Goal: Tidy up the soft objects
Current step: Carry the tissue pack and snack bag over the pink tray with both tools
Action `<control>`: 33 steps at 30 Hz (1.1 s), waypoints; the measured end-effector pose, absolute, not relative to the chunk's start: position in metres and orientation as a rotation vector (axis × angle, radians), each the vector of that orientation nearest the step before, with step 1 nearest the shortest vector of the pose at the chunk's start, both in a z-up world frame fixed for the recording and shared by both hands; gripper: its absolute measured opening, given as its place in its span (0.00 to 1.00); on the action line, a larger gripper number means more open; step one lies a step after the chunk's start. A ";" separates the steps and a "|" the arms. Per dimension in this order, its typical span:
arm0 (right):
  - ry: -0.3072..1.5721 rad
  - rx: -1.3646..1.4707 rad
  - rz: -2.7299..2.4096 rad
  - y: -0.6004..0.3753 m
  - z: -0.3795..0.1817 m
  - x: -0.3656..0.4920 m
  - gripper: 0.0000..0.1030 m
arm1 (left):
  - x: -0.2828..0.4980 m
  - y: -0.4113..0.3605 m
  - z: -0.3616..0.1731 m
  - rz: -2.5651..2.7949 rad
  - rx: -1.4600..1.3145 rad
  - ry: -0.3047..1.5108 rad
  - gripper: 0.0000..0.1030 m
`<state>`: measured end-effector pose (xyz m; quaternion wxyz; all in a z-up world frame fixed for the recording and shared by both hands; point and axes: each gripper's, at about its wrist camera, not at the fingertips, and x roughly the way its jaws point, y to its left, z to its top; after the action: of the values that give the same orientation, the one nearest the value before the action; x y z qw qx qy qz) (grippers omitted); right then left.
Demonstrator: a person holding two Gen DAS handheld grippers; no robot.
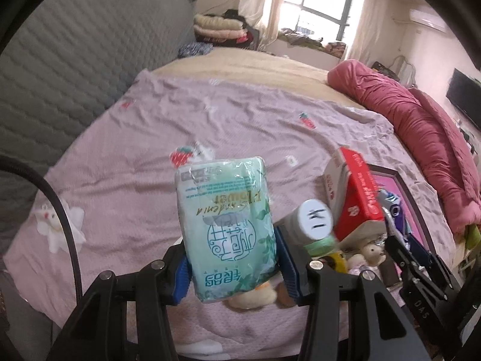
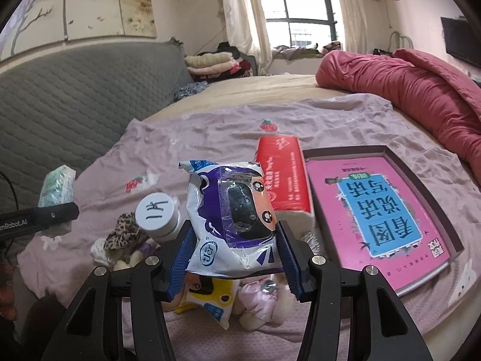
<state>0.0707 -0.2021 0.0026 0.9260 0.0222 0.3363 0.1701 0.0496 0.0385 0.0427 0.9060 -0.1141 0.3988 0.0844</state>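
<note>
Left gripper [image 1: 231, 267] pinches a green tissue pack [image 1: 225, 228], long axis upright, lifted clear of the bed sheet [image 1: 120, 156]. Right gripper [image 2: 233, 255] pinches a purple-white wipes pouch [image 2: 231, 216], also upright and off the sheet. Beyond it: red tissue pack [image 2: 285, 174], then the tray [image 2: 421, 186] holding a pink book [image 2: 375, 210], to the right, nearer the right gripper.

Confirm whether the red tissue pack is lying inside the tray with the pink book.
No. In the right wrist view the red tissue pack lies on the bedsheet beside the tray, outside its rim.
</note>
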 end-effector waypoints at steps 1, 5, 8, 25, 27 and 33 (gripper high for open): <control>0.687 0.054 0.346 -0.205 0.004 0.071 0.54 | 0.049 0.033 0.048 0.170 -0.220 0.815 0.49; 0.670 0.081 0.333 -0.217 0.009 0.070 0.54 | 0.050 0.013 0.061 0.145 -0.183 0.798 0.49; 0.660 0.103 0.321 -0.227 0.013 0.070 0.54 | 0.051 -0.002 0.069 0.130 -0.154 0.789 0.49; 0.608 0.195 0.222 -0.286 0.024 0.077 0.53 | 0.068 -0.080 0.079 0.029 -0.058 0.799 0.49; 0.601 0.201 0.207 -0.294 0.024 0.078 0.54 | 0.072 -0.093 0.078 0.015 -0.041 0.801 0.49; 0.583 0.238 0.143 -0.324 0.024 0.081 0.53 | 0.083 -0.129 0.077 -0.020 0.010 0.811 0.49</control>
<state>0.0813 -0.3242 0.0243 0.9484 0.1169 0.2863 0.0704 0.0828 -0.1288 0.0766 0.9189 0.0047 0.3943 -0.0095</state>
